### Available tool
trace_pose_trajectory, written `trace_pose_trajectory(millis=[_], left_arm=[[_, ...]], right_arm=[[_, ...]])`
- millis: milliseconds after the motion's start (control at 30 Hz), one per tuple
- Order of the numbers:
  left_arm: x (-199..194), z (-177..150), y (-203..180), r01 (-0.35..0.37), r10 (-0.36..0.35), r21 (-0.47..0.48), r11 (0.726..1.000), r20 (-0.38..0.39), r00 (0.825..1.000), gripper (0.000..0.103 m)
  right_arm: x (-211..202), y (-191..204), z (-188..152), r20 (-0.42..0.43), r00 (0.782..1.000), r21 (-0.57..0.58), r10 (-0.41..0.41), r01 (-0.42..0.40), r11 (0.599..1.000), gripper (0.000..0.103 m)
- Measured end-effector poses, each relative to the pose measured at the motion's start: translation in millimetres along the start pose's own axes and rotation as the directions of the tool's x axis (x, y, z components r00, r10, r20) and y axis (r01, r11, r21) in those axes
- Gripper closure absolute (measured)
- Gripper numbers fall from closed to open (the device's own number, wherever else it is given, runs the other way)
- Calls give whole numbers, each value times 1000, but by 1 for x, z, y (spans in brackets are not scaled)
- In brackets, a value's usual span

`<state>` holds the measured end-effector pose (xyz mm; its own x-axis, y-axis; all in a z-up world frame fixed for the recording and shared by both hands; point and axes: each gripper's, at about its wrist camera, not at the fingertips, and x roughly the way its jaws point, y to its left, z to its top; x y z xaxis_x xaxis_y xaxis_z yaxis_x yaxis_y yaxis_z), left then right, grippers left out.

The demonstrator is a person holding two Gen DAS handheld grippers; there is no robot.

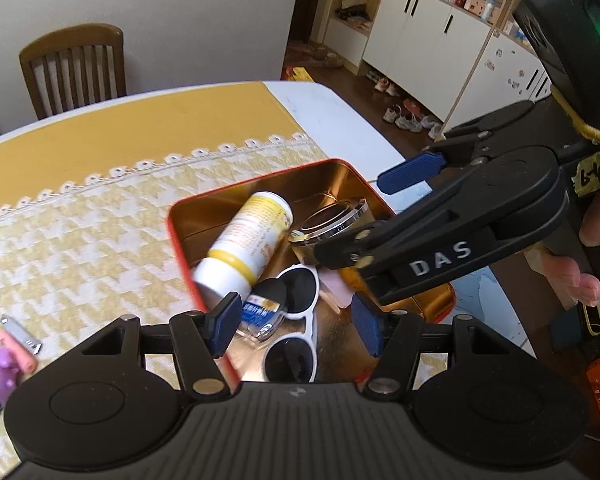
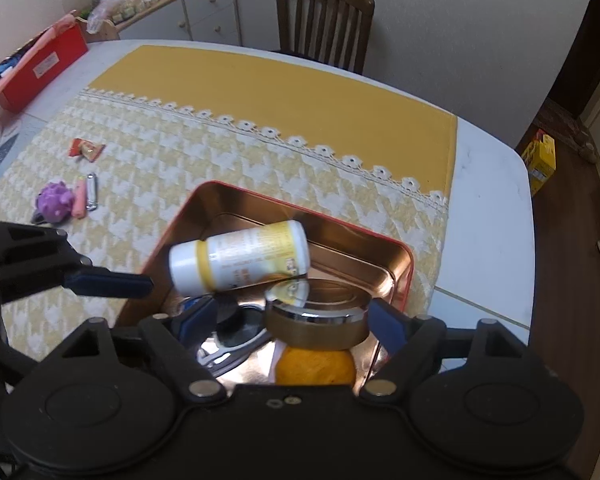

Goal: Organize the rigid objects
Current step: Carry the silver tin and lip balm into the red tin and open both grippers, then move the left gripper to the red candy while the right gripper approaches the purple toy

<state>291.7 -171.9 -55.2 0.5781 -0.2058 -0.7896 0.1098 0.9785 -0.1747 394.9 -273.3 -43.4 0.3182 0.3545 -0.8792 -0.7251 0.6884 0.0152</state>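
Note:
A red tin box [image 1: 204, 220] with a gold inside lies open on the yellow checked cloth. In it a white and yellow bottle [image 1: 248, 244] lies tilted, beside white sunglasses [image 1: 296, 292], a small clear jar [image 1: 260, 316] and a round gold tin [image 1: 332, 220]. My left gripper [image 1: 296, 330] hangs open above the sunglasses and jar, touching nothing. In the right wrist view my right gripper [image 2: 290, 324] stands open over the box [image 2: 220, 204]. The round tin [image 2: 320, 320] sits between its pads on an orange ball [image 2: 316, 364], with a wide gap on the left. The bottle [image 2: 240, 258] looks blurred.
A purple toy [image 2: 54, 202], a pink stick, a metal clipper [image 2: 92, 192] and a candy wrapper [image 2: 86, 148] lie on the cloth at left. A red carton [image 2: 44, 68] stands far left, a wooden chair [image 2: 324, 20] behind the table. The table's edge runs close on the right.

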Motion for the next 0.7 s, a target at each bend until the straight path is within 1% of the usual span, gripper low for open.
trace_pose_trajectory(millis=[100, 300, 400, 500, 567, 633, 700], left_arm=[[-16, -5, 6, -1, 1, -5, 1000, 18, 1000, 43], [-47, -17, 25, -14, 15, -9, 1000, 55, 998, 43], [-62, -26, 41, -24, 25, -13, 1000, 74, 997, 33], [-77, -35, 58, -52, 52, -9, 999, 97, 994, 30], [-86, -41, 72, -72, 73, -15, 997, 106, 992, 27], [-96, -47, 87, -90, 92, -23, 996, 123, 988, 23], [-105, -53, 104, -105, 108, -33, 994, 131, 986, 22]], right_arm=[[-11, 7, -2, 16, 1000, -7, 9, -9, 1000, 20], [-36, 25, -2, 65, 997, -8, 28, -28, 1000, 15], [-43, 39, -1, 81, 996, -16, 36, -35, 999, 13], [-46, 57, 1, 85, 995, -26, 50, -48, 999, 9], [-45, 71, 3, 84, 995, -38, 52, -49, 998, 8], [-43, 85, 4, 81, 995, -45, 59, -56, 997, 4], [-39, 101, 6, 74, 995, -60, 68, -64, 996, 3]])
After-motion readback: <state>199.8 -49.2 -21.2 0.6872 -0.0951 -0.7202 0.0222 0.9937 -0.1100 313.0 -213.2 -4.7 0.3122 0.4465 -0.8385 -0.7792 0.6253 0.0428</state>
